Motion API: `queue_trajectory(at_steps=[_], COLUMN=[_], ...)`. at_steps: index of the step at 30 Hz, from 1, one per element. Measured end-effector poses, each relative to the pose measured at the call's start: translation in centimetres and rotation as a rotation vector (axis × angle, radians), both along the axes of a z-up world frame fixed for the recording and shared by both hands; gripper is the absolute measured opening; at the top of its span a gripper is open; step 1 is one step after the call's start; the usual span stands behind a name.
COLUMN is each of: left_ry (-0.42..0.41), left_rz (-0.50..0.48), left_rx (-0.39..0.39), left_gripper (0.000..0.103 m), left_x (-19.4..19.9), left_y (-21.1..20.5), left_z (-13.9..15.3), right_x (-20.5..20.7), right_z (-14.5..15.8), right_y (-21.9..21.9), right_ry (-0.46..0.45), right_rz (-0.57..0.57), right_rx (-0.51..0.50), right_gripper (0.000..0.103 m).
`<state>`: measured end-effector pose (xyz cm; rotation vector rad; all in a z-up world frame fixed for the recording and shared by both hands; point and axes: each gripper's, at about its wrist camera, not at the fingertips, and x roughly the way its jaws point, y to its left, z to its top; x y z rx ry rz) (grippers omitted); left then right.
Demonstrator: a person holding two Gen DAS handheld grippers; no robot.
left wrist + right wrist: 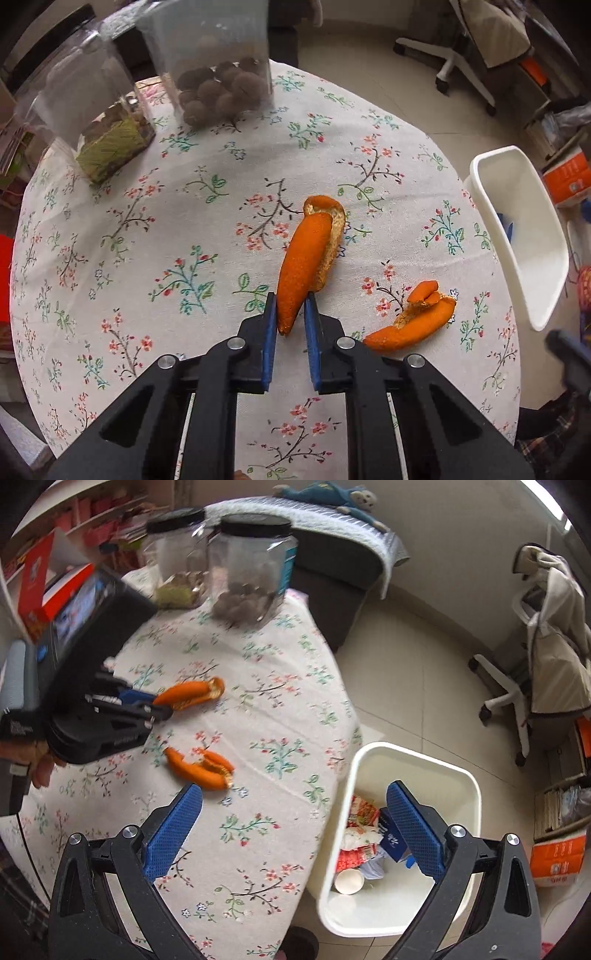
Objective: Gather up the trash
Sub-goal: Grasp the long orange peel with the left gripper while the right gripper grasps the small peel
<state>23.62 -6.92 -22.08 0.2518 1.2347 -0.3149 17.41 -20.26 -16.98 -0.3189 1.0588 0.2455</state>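
Left gripper [290,308] clamped on the near tip of a long orange peel [300,266], blue pads pressing both sides; rest of that peel lying on the flowered tablecloth [184,206] around the middle of the tabletop, a second curl of rind tucked against its far end. Another orange peel piece [410,323] free on the cloth, nearer the right edge of the tabletop, apart from the held one. Two clear jars at the far edge: one [218,55] with brown round nuts, one [85,110] with a green packet inside, both black-lidded in the right wrist view. Right gripper [295,827] wide apart and holding nothing; one finger over the tabletop's right edge, the other over a white bin [476,794] standing on the floor just beside the table; wrappers, a paper cup and a blue carton inside the bin. A hand [40,764] on the left gripper's handle at the left edge of the right wrist view.
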Motion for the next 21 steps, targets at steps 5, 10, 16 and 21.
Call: queue_trajectory(at_steps=[5,10,16,21], left_ry=[-0.076,-0.143,-0.193,-0.227], left_rz=[0.066,0.107,0.192,0.289], left_rx=[-0.047,-0.065,-0.078,-0.094], left_gripper=[0.013,0.013,0.013,0.013], left_x=[-2.3,-4.2,-5.7,-6.1], left_y=[4.3,8.2,13.3,17.2], left_z=[4.2,7.8,9.7,10.4], right_x=[0.3,1.4,3.2,3.8], right_z=[-3.6,-6.4,-6.2,-4.4], right_y=[4.9,7.0,6.5,8.8], right_ry=[0.062,0.176,0.217,0.154], right_rz=[0.176,0.206,0.072,0.019], right_rx=[-0.082,-0.055,0.093,0.189], right_gripper=[0.096,0.069,0.021,0.016])
